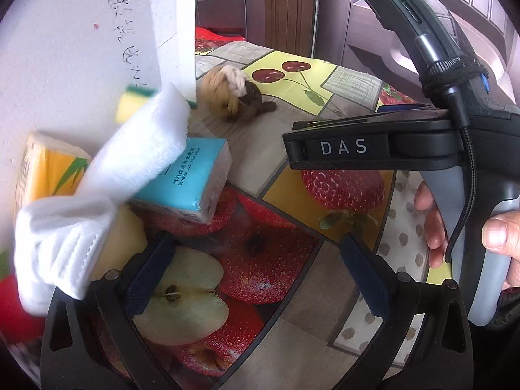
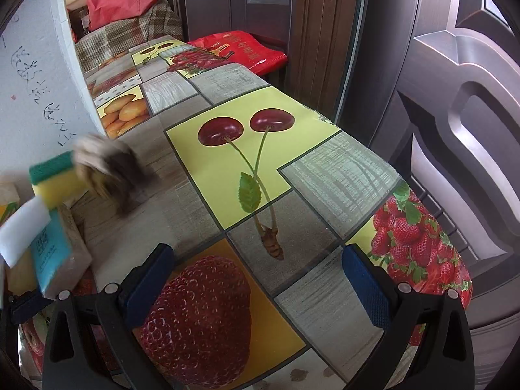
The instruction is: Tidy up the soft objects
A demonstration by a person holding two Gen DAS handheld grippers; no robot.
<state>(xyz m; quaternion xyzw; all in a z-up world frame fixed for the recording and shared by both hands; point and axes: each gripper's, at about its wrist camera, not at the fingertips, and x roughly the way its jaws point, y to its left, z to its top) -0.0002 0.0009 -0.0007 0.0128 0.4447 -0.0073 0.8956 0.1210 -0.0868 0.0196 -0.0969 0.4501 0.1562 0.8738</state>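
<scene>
In the left wrist view my left gripper (image 1: 256, 276) is open and empty above the fruit-print tablecloth (image 1: 292, 292). Just left of it lies a folded white cloth (image 1: 107, 191) draped over a blue tissue pack (image 1: 191, 182), with an orange tissue pack (image 1: 48, 169) and a yellow-green sponge (image 1: 133, 104) against the wall. A brown and tan rope toy (image 1: 234, 97) lies behind them. My right gripper (image 2: 260, 282) is open and empty over the table; its body (image 1: 422, 149) shows at the right of the left wrist view. The pile shows at far left: sponge (image 2: 55, 178), rope toy (image 2: 107, 169), blue pack (image 2: 55, 253).
A white wall (image 1: 65, 48) with handwriting borders the table on the left. A brown door (image 2: 455, 130) stands past the table's right edge. A red bag (image 2: 243, 52) and a plaid cushion (image 2: 130, 35) lie at the far end.
</scene>
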